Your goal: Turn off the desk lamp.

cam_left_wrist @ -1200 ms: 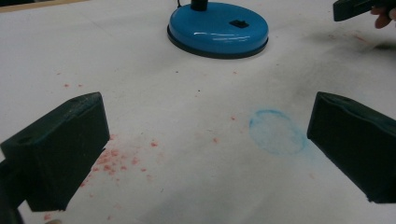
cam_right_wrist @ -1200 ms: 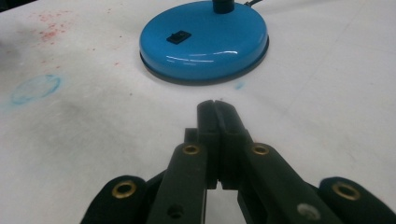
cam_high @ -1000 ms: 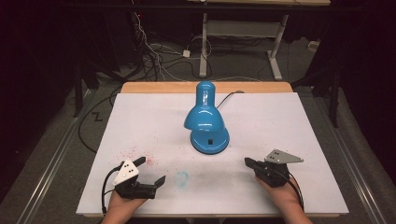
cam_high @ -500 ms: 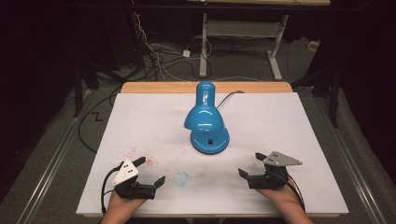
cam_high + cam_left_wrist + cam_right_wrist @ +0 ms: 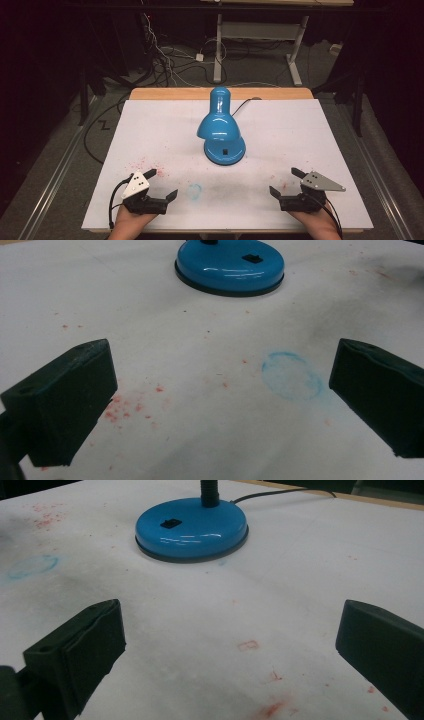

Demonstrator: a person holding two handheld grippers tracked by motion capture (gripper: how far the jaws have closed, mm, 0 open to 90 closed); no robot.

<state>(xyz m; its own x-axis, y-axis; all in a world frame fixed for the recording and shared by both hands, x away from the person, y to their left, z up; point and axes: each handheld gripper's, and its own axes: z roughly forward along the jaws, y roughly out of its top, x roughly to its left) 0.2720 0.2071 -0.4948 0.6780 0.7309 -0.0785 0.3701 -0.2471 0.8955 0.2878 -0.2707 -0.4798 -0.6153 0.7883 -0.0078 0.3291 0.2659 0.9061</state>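
I have both tools parked at the near edge of the table, and nothing is in hand. The left gripper stands released, its jaws spread with only stained paper between them. The right gripper has just been opening its jaws and now stands equally wide, also with nothing between them.

The blue desk lamp sits at the table's middle, well apart from both grippers, with its round base flat on the white cover and its shade tipped forward over that base. A small black switch sits on top of the base, and a dark cord runs off the far edge.

Risks, as I judge them: the glossy enamel looks slick, so a pinch on the domed shade could slide off. The base looks heavy next to a thin neck (a lift by the shade may swing or tip it). The cord could snag if the lamp is dragged toward me. The switch is small, and a wide-open jaw may miss it.
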